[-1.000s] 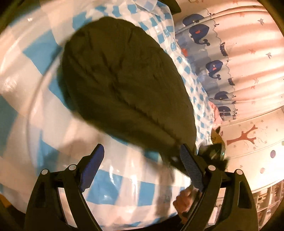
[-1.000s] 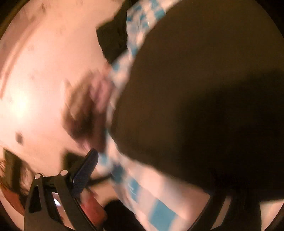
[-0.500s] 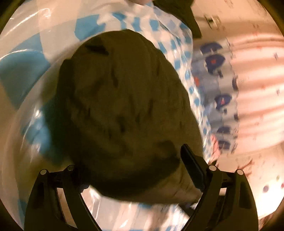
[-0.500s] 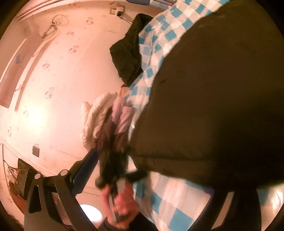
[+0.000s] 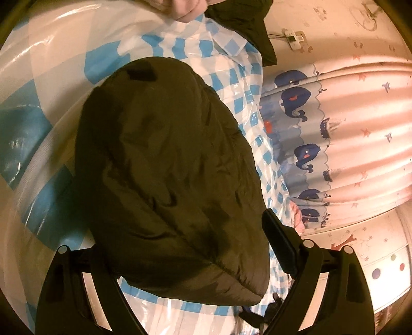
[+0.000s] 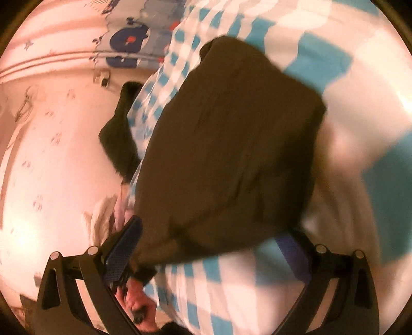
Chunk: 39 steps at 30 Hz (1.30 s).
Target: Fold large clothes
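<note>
Bed cover [image 5: 51, 85]: blue-and-white checked sheet with a glossy film; it fills the near and left of the left wrist view and carries everything else.
Whale curtain [image 5: 334, 134]: hangs at the right, past the far edge of the cover.
Dark padded garment [image 5: 164, 165]: the task's thing. It lies on the cover as one thick, rounded bundle, its near edge between the left gripper's fingers. A second ago it showed flatter and further off; now it bulks high and fills the middle of both views. Judged, a fold has been laid over and the bundle is compact.
Second dark garment [image 5: 247, 23]: hangs off the far edge of the cover, apart from the bundle.
Pale clothes [image 6: 103, 219]: a small heap at the left in the right wrist view, beside the bundle.
Left gripper [image 5: 180, 255]: jaws spread wide around the bundle's near corner; no pinch shows, so it reads as released.
Right gripper [image 6: 208, 247]: view blurred; it has swung round to face the bundle. Both fingers stand apart with the bundle's edge between them, not clamped.
Hand [image 6: 136, 304]: holds the other gripper's handle, low in the right wrist view.
Meaning for the task: judged, the step now is to square or press the bundle.
</note>
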Motion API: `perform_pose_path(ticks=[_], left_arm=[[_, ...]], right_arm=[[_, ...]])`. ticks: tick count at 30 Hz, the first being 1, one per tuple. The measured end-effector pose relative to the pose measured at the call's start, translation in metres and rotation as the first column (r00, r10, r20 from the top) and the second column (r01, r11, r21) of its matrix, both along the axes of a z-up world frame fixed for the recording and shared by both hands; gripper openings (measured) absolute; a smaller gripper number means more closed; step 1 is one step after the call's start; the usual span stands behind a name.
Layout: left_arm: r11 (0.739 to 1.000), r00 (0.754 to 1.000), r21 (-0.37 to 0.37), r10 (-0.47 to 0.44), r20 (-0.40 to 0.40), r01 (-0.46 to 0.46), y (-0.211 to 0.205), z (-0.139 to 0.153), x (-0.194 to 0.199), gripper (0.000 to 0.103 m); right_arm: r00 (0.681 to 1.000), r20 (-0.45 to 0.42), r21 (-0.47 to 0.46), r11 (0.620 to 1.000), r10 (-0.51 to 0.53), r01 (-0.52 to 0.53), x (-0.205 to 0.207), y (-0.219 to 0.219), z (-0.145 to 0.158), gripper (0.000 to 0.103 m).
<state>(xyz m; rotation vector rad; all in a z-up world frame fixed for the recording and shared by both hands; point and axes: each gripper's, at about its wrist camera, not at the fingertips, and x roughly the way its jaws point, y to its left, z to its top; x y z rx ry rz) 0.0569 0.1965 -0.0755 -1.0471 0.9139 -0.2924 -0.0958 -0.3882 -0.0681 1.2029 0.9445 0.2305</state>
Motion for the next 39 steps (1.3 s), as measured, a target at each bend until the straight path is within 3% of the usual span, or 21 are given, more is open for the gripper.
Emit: perform_pose_path(ticks=[4,7,9,10,13,15,17,21,23,26,29,30,32,33,35,36,37,39], left_arm=[[1.0,1.0,-0.021,0.005,-0.028,-0.005,0.007,-0.01,0.002,0.084],[1.0,0.999,-0.018,0.002,-0.033,-0.002,0.006,-0.012,0.004,0.084],[1.0,1.0,0.013,-0.004,-0.031,0.004,0.003,-0.011,0.005,0.083],[0.999,0.999,0.033,-0.003,-0.034,0.004,0.002,-0.01,0.006,0.08],[0.997,0.998,0.082,-0.002,-0.061,0.007,0.002,-0.014,0.009,0.054],[0.991,0.998,0.128,-0.027,-0.052,0.033,-0.003,-0.013,0.013,0.03],[0.978,0.998,0.198,-0.067,-0.017,0.069,-0.014,-0.004,0.015,0.02],[0.967,0.986,0.207,-0.159,0.046,0.146,-0.029,0.021,0.004,0.013],[0.96,0.976,0.21,-0.205,0.074,0.185,-0.038,0.037,-0.016,0.013],[0.95,0.961,0.193,-0.263,0.082,0.244,-0.049,0.047,-0.055,0.013],[0.939,0.949,0.194,-0.304,0.079,0.284,-0.058,0.048,-0.111,0.013],[0.936,0.948,0.199,-0.308,0.072,0.289,-0.06,0.044,-0.127,0.014],[0.938,0.954,0.188,-0.3,0.02,0.292,-0.055,0.02,-0.154,0.023],[0.944,0.957,0.163,-0.288,-0.015,0.287,-0.05,0.005,-0.16,0.032],[0.964,0.969,0.105,-0.24,-0.064,0.246,-0.037,-0.017,-0.165,0.043],[0.968,0.972,0.092,-0.228,-0.064,0.233,-0.032,-0.02,-0.166,0.043],[0.968,0.973,0.105,-0.223,-0.052,0.228,-0.03,-0.018,-0.165,0.043],[0.966,0.978,0.151,-0.205,-0.037,0.208,-0.03,-0.008,-0.164,0.044]], right_arm=[[0.999,-0.016,-0.009,0.999,-0.037,0.036,0.016,-0.009,-0.007,0.096],[1.0,-0.005,-0.023,1.0,0.013,-0.013,0.025,-0.008,-0.005,0.095],[0.999,-0.001,-0.063,0.997,0.033,-0.033,0.027,-0.004,-0.003,0.074],[0.999,0.001,-0.052,0.998,0.038,-0.038,0.027,-0.005,-0.005,0.035],[0.997,0.031,-0.078,0.995,0.064,-0.061,0.031,-0.006,-0.003,0.028],[0.995,0.065,-0.1,0.992,0.08,-0.073,0.035,-0.005,0.009,0.025],[0.99,0.108,-0.13,0.988,0.095,-0.081,0.036,-0.005,0.028,0.022],[0.974,0.179,-0.185,0.977,0.14,-0.106,0.02,-0.014,0.074,0.021],[0.964,0.205,-0.225,0.967,0.17,-0.122,-0.008,-0.027,0.1,0.021],[0.96,0.203,-0.253,0.958,0.192,-0.138,-0.066,-0.046,0.117,0.021],[0.962,0.108,-0.315,0.926,0.252,-0.207,-0.131,-0.05,0.112,0.023],[0.96,0.04,-0.332,0.91,0.277,-0.249,-0.155,-0.052,0.101,0.026],[0.959,-0.053,-0.303,0.911,0.278,-0.281,-0.184,-0.065,0.079,0.046],[0.964,-0.067,-0.275,0.924,0.259,-0.267,-0.194,-0.075,0.071,0.049],[0.989,-0.094,-0.265,0.955,0.114,-0.135,-0.217,-0.11,0.065,0.063],[0.996,-0.08,-0.283,0.957,0.037,-0.058,-0.226,-0.125,0.071,0.063],[0.999,-0.04,-0.331,0.944,-0.023,0.009,-0.229,-0.131,0.084,0.063],[0.997,0.06,-0.431,0.9,-0.045,0.066,-0.222,-0.121,0.117,0.066]])
